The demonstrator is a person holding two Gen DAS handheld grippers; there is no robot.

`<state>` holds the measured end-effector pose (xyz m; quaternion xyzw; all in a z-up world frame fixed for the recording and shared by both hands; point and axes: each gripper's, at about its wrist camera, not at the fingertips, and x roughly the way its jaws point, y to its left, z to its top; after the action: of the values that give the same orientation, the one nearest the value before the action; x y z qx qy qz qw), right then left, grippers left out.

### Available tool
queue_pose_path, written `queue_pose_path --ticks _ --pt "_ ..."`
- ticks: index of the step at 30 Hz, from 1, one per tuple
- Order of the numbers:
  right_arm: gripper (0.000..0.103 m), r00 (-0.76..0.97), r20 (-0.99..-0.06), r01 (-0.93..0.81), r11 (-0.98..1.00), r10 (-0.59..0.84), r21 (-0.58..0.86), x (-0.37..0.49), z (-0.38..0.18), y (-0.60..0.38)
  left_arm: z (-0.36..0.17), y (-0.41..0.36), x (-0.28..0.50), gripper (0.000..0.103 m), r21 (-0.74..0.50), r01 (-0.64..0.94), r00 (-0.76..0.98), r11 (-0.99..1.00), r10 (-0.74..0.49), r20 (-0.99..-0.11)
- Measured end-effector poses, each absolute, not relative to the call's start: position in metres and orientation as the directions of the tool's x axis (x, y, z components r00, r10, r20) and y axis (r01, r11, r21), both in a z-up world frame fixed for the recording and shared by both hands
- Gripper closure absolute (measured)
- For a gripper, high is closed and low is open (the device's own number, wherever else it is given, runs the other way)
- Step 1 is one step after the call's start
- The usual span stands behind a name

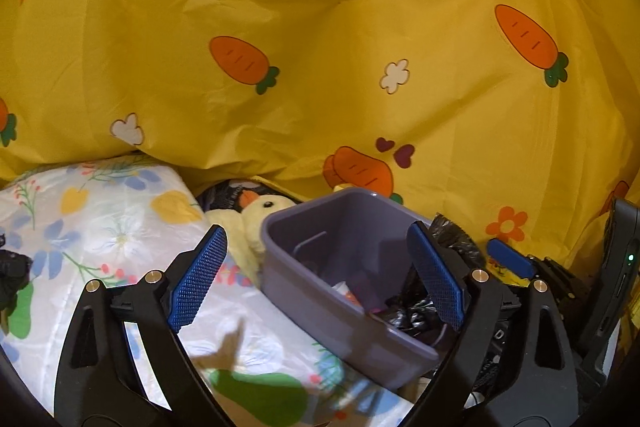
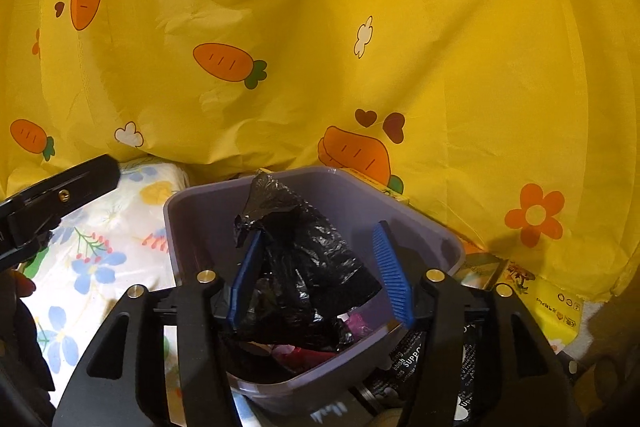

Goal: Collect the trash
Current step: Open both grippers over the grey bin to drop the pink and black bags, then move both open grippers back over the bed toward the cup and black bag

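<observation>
Purple plastic bin (image 2: 192,223) is seen on the floral bedding (image 1: 120,227), in front of the yellow carrot-print sheet (image 1: 360,27). A crumpled black plastic bag (image 2: 308,259) is sitting in the bin, its top poking above the rim, with pink scraps (image 2: 356,323) underneath. Right gripper (image 2: 320,275) is parted about halfway around the bag; left pad looks close to the plastic, right pad is clear of it, so no clamp. Left gripper (image 1: 320,275) is spread wide over the bin's near wall, nothing held. A yellow plush duck (image 1: 260,211) is lying just behind the bin.
</observation>
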<state>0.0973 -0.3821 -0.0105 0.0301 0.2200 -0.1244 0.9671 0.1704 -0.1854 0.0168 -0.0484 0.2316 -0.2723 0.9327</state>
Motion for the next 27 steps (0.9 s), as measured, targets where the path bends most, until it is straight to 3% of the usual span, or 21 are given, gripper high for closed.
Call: queue_pose_path --ticks 5,10,17,22,27 --pt "0.034 0.877 -0.403 0.285 0.959 -0.264 -0.007 0.094 -0.007 -0.381 0.014 -0.152 0.164 0.012 -0.195 0.406 0.794 0.893 -0.450 -0.408" --pt "0.033 0.881 -0.389 0.297 0.955 -0.270 0.010 0.090 -0.001 -0.381 0.012 -0.117 0.157 0.012 -0.149 0.323 0.837 0.935 -0.355 -0.416" --pt "0.023 0.886 -0.366 0.307 0.952 -0.285 0.002 0.088 0.006 -0.374 0.007 -0.064 0.150 0.012 -0.128 0.228 0.863 0.965 -0.262 -0.431" --pt "0.021 0.782 -0.513 0.342 0.932 -0.353 -0.120 0.113 -0.015 -0.367 0.000 -0.034 0.144 0.012 -0.168 0.183 0.861 0.969 -0.241 -0.448" --pt "0.019 0.785 -0.539 0.288 0.950 -0.307 -0.122 0.100 -0.023 -0.356 -0.001 -0.022 0.136 0.012 -0.153 0.171 0.869 0.973 -0.222 -0.443"
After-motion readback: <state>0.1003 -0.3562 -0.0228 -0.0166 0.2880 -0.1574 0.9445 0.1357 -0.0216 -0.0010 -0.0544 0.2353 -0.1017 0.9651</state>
